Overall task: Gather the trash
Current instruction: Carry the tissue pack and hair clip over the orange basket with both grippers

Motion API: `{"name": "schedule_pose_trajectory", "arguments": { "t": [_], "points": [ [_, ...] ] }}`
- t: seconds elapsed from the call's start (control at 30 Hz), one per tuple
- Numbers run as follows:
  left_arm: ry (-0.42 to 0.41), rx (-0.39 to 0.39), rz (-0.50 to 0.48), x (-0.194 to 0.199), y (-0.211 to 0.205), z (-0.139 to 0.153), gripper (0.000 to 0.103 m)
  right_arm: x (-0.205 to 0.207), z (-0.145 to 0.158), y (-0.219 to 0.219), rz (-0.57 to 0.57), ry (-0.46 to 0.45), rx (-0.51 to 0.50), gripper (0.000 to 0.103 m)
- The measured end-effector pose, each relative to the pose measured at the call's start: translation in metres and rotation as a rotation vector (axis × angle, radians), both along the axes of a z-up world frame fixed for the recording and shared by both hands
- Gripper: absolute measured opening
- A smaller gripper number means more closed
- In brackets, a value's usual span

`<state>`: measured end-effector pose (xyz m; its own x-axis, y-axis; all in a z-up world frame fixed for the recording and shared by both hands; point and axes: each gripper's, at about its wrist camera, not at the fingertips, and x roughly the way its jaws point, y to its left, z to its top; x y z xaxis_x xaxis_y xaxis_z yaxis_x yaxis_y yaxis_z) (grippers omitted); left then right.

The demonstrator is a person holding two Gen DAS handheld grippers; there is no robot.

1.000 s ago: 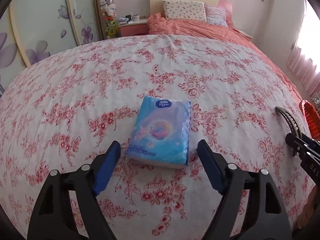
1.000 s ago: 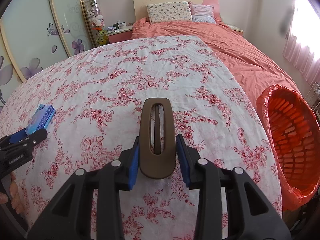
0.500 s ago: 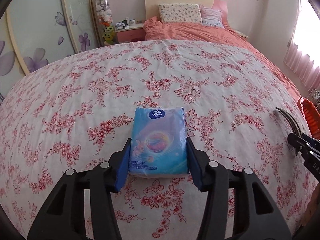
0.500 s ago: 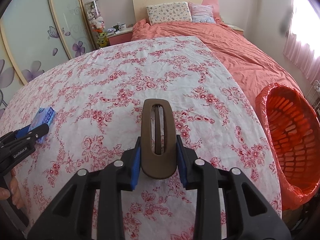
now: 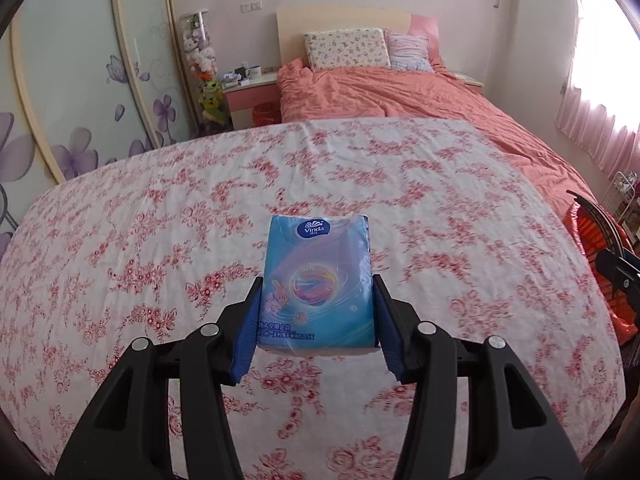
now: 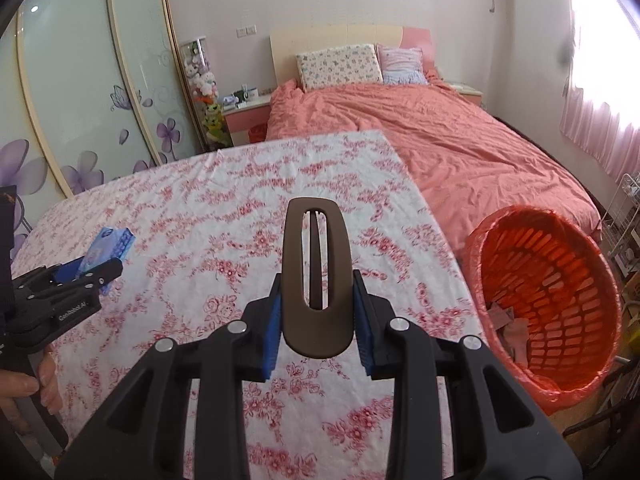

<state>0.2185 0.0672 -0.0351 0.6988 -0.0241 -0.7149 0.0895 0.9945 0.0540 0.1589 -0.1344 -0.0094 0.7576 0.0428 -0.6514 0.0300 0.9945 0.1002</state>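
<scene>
My left gripper (image 5: 316,316) is shut on a blue Vinda tissue pack (image 5: 318,280) and holds it above the floral-covered table (image 5: 160,240). The same pack (image 6: 110,246) and left gripper (image 6: 90,274) show at the left of the right wrist view. My right gripper (image 6: 317,320) is shut on a brown oval hair clip (image 6: 317,276), held above the table (image 6: 200,220). An orange trash basket (image 6: 548,304) lined with a red bag stands off the table's right edge and holds some crumpled scraps.
A bed with a coral quilt (image 6: 460,140) and two pillows lies beyond the table. A pink nightstand (image 5: 252,96) and wardrobe doors with purple flowers (image 5: 80,100) are at the left. A white wire rack (image 6: 624,216) stands by the curtained window.
My left gripper closed on the tissue pack and lifted it off the table. My right gripper rose with the hair clip, and the basket is nearer in its view.
</scene>
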Motion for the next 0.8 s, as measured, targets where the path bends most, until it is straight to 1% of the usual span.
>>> {"name": "schedule_pose_trajectory", "arguments": {
  "t": [0.23, 0.43, 0.6, 0.8],
  "points": [
    [-0.041, -0.006, -0.06, -0.014, -0.033, 0.023, 0.052, -0.03, 0.029, -0.026, -0.04, -0.064, 0.0, 0.031],
    [-0.071, -0.05, -0.151, -0.028, -0.07, 0.04, 0.052, -0.052, 0.045, -0.06, -0.093, -0.102, 0.022, 0.031],
    [-0.095, -0.072, -0.246, -0.041, -0.107, 0.05, 0.052, -0.069, 0.053, -0.092, -0.147, -0.127, 0.018, 0.031],
    [-0.103, -0.097, -0.352, -0.048, -0.156, 0.054, 0.052, -0.08, 0.047, -0.136, -0.224, -0.129, 0.03, 0.031]
  ]
}}
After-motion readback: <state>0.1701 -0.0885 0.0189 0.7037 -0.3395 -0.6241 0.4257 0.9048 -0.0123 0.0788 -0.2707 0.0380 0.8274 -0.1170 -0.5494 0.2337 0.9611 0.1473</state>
